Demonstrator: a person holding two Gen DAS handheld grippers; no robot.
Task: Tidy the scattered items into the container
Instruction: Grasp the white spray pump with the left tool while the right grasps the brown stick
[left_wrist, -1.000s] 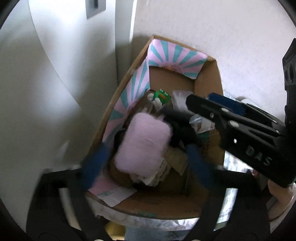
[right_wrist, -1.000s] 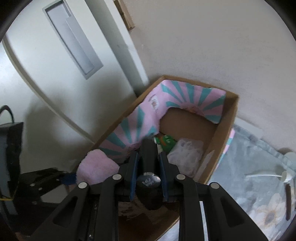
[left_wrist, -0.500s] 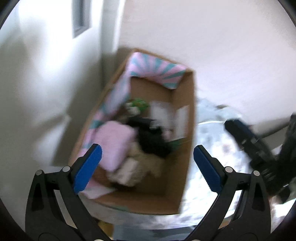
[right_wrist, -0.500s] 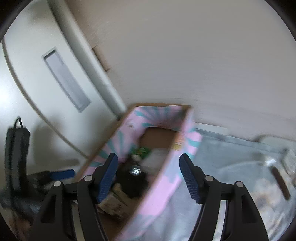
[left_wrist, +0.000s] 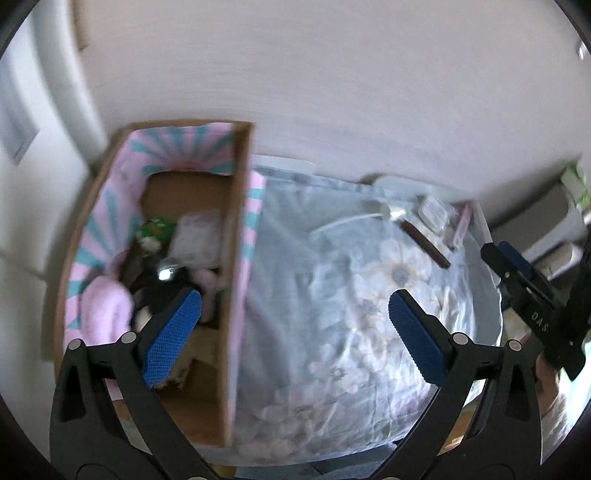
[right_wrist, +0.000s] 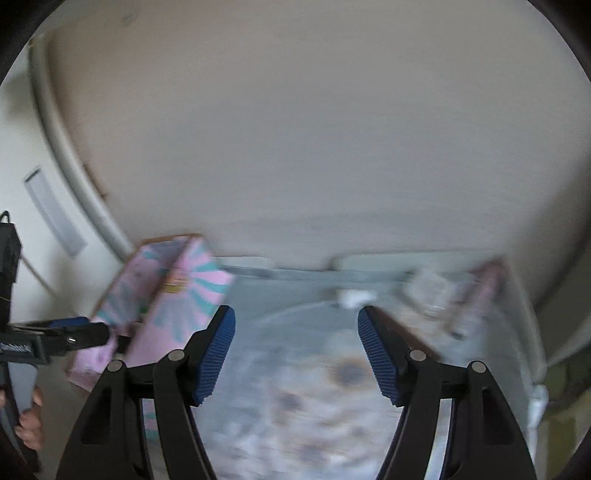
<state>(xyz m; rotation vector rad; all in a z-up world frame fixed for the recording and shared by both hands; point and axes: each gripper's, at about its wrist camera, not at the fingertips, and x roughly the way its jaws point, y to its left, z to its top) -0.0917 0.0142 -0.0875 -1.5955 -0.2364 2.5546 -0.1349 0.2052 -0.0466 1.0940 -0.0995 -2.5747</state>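
**Both tools spread, nothing held**

Left tool (left_wrist: 293, 334) and right tool (right_wrist: 296, 356) are seen with jaws apart, empty, over the floral cloth (left_wrist: 351, 295). The cardboard box (left_wrist: 236, 258), left, holds a pink towel (left_wrist: 105, 314). A brown stick (left_wrist: 424, 242) lies near the far edge.

Pink-and-teal-striped box (left_wrist: 236, 258), floral cloth (left_wrist: 369, 314)
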